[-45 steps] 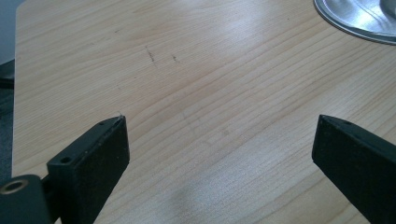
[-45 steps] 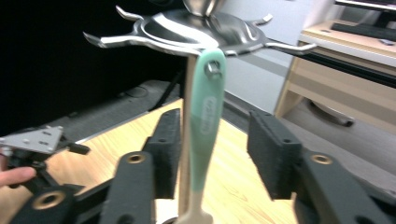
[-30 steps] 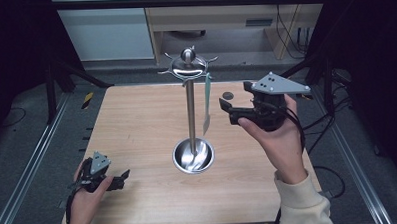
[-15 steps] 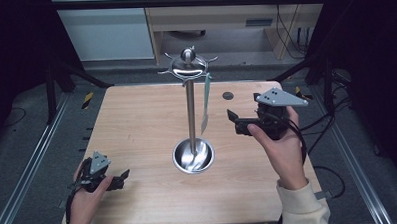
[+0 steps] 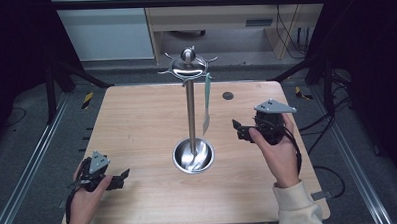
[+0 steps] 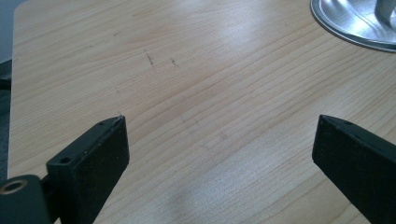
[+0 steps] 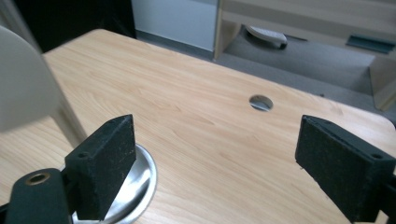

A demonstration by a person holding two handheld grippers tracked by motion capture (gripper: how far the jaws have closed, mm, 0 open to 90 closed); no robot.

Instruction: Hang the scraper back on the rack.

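Hard to tell what's hanging off the stand (image 5: 190,112): some thin pale strip (image 5: 206,104) dangles from the top ring, too small to make out. In the right tool's view a big blurry pale shape (image 7: 23,79) sits at the left edge, cut off, can't say what it is. The left tool's view catches just a slice of the stand's round metal base (image 6: 355,23) at the top right corner.

The worktop (image 5: 137,124) is light wood with a small round hole (image 5: 228,95) near the far edge, right of the stand. Behind it there's grey floor, a pale cabinet, and cables off to the right; the sides are dark.

Left tool (image 5: 119,176) rests low at the near left corner, jaws spread wide with nothing between them. Right tool (image 5: 238,130) is held right of the stand, jaws also wide apart and empty, pointing toward the base.

Compared to a second ago, the right tool has dropped lower and come back toward the person. The left one hasn't budged.
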